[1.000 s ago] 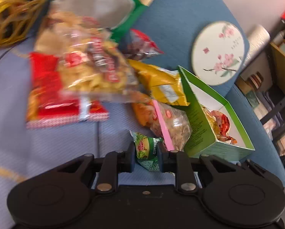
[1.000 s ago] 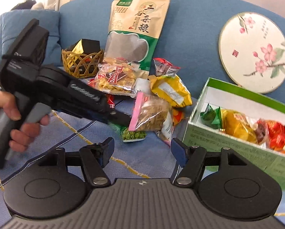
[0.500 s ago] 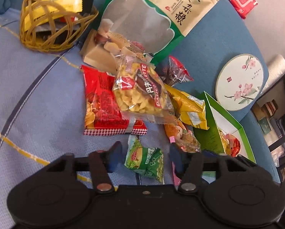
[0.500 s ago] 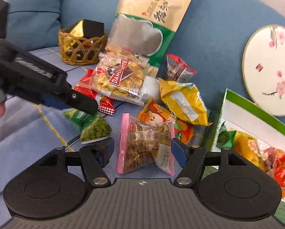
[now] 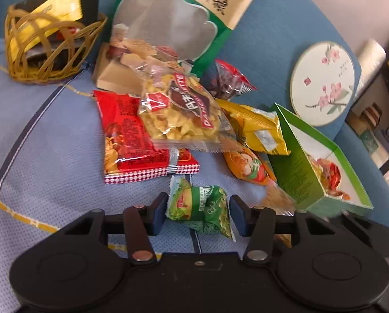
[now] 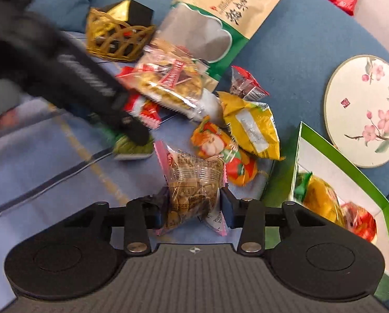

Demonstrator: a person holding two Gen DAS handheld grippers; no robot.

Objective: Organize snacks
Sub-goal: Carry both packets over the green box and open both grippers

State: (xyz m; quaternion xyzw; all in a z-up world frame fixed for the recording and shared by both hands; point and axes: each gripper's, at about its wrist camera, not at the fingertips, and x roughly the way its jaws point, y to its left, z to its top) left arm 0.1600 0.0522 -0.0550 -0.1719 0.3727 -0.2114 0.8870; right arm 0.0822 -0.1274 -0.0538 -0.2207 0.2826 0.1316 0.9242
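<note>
Snacks lie spread on a blue sofa seat (image 5: 51, 140), most piled toward the backrest. L gripper (image 5: 198, 214) stands wide open; its jaws have just opened and eased in a touch, w/ a small green pea packet (image 5: 199, 208) lying on the seat between them, pads not pressing it. R gripper (image 6: 193, 208) has just been closing in on a clear bag w/ pink edge (image 6: 191, 180), brown nuts inside; both pads look pressed against the bag's sides, so it's gripped near its lower end. In the right wrist view the L gripper shows blurred, its tip over the green packet.

Beyond these: red packet (image 5: 131, 140) w/ a clear bag of yellow crisps (image 5: 178, 114) lying partly over it, yellow packet (image 5: 257, 127), orange packet (image 5: 246, 164), small dark-red packet (image 5: 228, 80), and a big tan-and-green pouch (image 5: 173, 23) leaning on the backrest. Wicker basket (image 5: 48, 52) sits at the seat's far left corner, holding a black-and-yellow pack. Green box (image 6: 351, 182) sits open at the seat's right edge, a few wrapped snacks inside. Round floral fan (image 6: 364, 109) leans on the backrest just behind it
</note>
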